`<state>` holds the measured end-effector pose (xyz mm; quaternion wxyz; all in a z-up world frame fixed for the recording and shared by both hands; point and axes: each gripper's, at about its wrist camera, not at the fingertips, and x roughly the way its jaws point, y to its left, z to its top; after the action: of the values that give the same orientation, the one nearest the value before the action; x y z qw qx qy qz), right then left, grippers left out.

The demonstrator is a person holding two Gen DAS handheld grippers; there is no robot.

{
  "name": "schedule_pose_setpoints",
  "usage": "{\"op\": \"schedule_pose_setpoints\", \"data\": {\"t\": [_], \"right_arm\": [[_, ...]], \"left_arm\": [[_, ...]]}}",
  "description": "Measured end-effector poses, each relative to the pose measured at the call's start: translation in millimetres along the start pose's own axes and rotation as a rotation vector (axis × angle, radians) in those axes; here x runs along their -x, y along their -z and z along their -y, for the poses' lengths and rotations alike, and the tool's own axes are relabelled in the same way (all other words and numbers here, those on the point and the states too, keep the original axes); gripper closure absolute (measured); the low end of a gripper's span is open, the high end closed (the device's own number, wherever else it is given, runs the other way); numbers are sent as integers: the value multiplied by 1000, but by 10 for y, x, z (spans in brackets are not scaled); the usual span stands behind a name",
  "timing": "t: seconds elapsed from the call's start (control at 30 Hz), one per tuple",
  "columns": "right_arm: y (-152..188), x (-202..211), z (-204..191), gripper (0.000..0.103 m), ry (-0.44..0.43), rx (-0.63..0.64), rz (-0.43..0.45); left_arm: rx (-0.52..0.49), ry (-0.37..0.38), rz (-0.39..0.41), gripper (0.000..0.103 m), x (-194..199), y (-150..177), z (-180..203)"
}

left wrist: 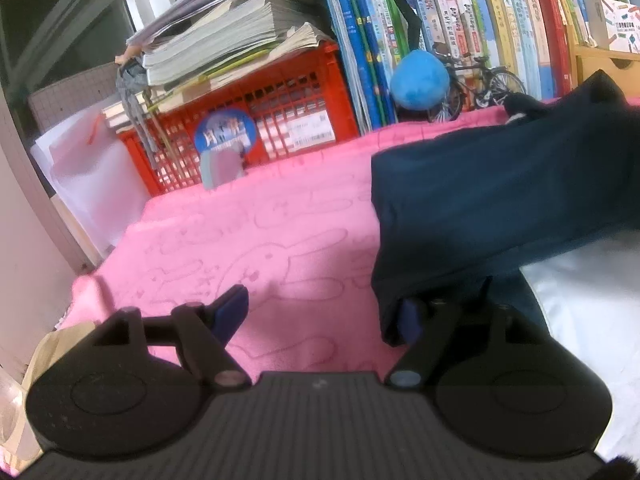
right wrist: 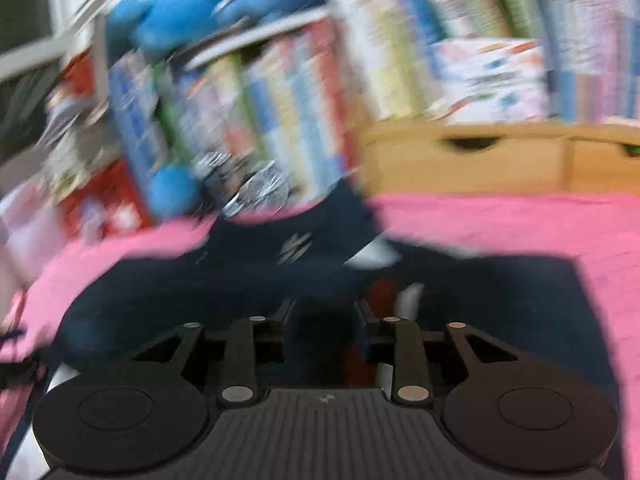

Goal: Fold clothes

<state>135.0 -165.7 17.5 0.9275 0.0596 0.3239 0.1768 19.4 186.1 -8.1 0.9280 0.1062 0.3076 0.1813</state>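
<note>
Here, left gripper (left wrist: 324, 316) with jaws spread wide over pink blanket (left wrist: 256, 240), navy garment (left wrist: 500, 196) draped across the right-hand finger (left wrist: 412, 318), nothing pinched. Right gripper (right wrist: 323, 320) with jaws narrowed around a fold of that navy cloth; grip unclear through blur.

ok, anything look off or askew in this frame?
Yes: the navy garment hangs draped over one finger of the open left tongs, not pinched between them. Behind, the paper stack sits crooked on the red crate.
</note>
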Motion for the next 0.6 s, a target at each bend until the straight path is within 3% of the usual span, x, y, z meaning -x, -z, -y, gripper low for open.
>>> {"op": "schedule_pose_setpoints", "data": {"t": [0.07,0.1,0.3,0.4,0.5,0.6], "right_arm": [[84,-151,-58,73,76,72,-46],[117,-218,-39,67,123,104,-53],[53,-127,-126,60,205,150,-38],[86,76,-252,55,139,165,4],[42,125,-347,51,70,155,22],[5,35,-518,50,28,165,7]], "left_arm": [[1,3,0,26,-5,0,-3],[2,5,0,26,-5,1,-6],[-2,11,7,25,13,5,0],[79,105,-19,26,116,45,-131],[148,249,-32,24,319,111,-297],[188,361,23,24,535,36,-432]]}}
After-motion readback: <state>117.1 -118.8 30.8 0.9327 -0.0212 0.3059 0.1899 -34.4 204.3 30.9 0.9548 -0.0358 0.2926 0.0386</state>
